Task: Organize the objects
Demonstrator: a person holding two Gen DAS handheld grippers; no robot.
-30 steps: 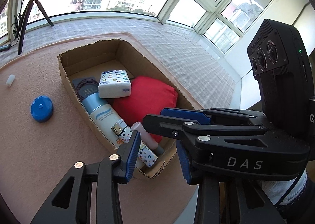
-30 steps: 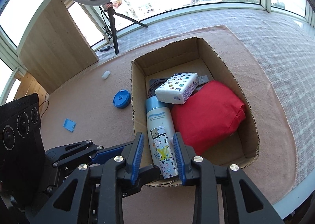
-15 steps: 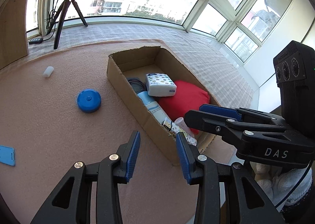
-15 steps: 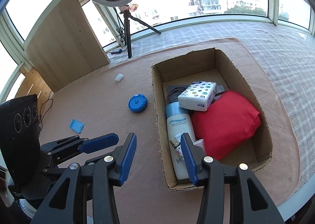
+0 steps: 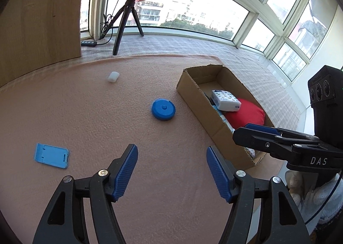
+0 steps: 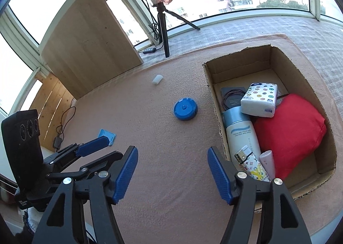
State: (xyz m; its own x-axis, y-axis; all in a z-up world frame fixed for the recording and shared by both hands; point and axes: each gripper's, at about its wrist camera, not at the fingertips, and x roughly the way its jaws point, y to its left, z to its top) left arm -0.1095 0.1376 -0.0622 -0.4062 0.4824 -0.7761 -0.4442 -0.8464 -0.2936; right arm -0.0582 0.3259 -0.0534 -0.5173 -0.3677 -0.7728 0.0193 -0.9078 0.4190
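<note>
The left gripper [image 5: 172,171] hangs above the pink mat [image 5: 85,115] with its blue-padded jaws spread wide and nothing between them. Straight ahead of the fingertips, well apart from them, lies a round blue disc [image 5: 163,109] flat on the mat. Off to the left of the left finger rests a light blue phone stand [image 5: 51,155], lying flat, its long axis running roughly left to right. Farther ahead, beyond the disc, sits a small white capsule-shaped piece [image 5: 112,76].

The right gripper [image 6: 172,171] is likewise wide apart and empty, held over the mat just beside the near left corner of the cardboard box [image 6: 300,76]. The box stands open to the right of the right finger, its long axis running away from the gripper. Along its left wall lies a white bottle [image 6: 242,136] with a pale blue cap, on its side, long axis parallel to the box, cap pointing away from the fingers. A patterned item [image 6: 256,168] covers its near end, and a pale pink tube [image 6: 268,161] lies just beside that. A red cushion [image 6: 289,128] fills the right half. A spotted tissue pack [image 6: 259,99] rests atop the bottle cap and cushion edge, and behind it a dark card with a coiled cable [image 6: 232,99] lies at the far end.

Beyond the mat stands a ring light on a tripod [image 6: 164,29].
</note>
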